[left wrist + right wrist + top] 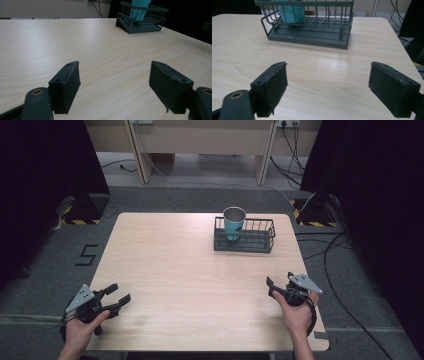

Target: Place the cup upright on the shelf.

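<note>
A teal cup [233,223] with a metal rim stands upright in the left end of a dark wire basket [255,242] at the table's far right. My left gripper [118,296] is held open over the near left corner, nothing between its jaws. My right gripper [279,281] is open near the front right edge, also with nothing between its jaws. In the left gripper view the basket [150,25] and cup [140,10] lie far ahead of the open left gripper [115,75]. In the right gripper view the basket [317,37] with the cup [292,12] sits just beyond the open right gripper [328,75].
The light wooden table [175,270] is bare between the grippers and the basket. Cables [330,270] trail over the grey floor to the right. Black curtains [45,170] hang on both sides, and a pale desk frame [200,140] stands behind.
</note>
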